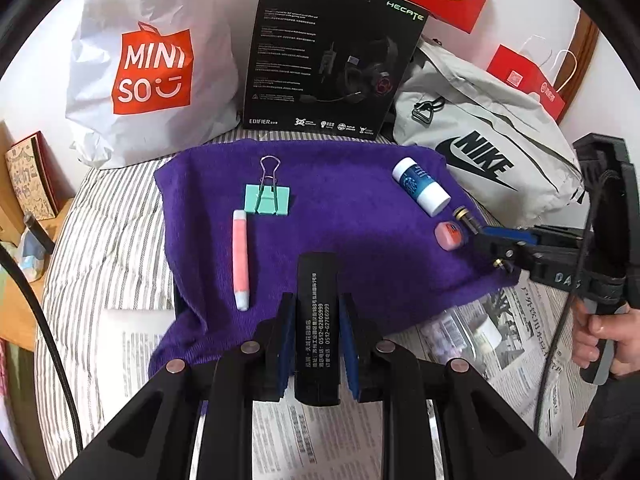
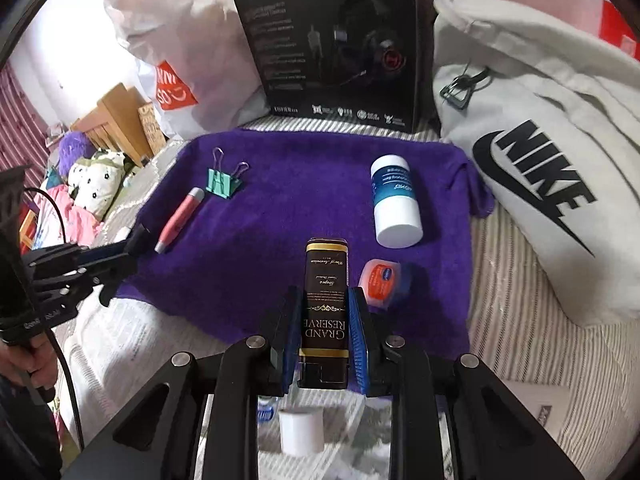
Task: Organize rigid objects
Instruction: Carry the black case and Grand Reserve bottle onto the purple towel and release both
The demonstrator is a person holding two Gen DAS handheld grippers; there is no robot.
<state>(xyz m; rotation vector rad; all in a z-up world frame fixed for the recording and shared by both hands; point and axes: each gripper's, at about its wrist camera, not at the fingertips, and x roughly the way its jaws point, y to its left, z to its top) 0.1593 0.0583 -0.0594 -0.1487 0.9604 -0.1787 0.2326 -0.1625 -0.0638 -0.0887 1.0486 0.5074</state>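
Now, on a purple terry towel [image 1: 360,216] over the striped bed [image 1: 100,240]: slim pink pen-shaped stick [image 1: 240,258], mint-green metal binder clip [image 1: 267,199]. Left gripper [image 1: 316,300], fingers [image 1: 285,332] closed on a black tube with white print [image 1: 316,320], above the towel's near edge. White-and-blue cylindrical bottle [image 1: 420,186] lying on its side, small round pink jar [image 1: 450,235]. Right gripper [image 2: 324,296] clamped on a black tube with gold label [image 2: 325,276], just beside the jar.
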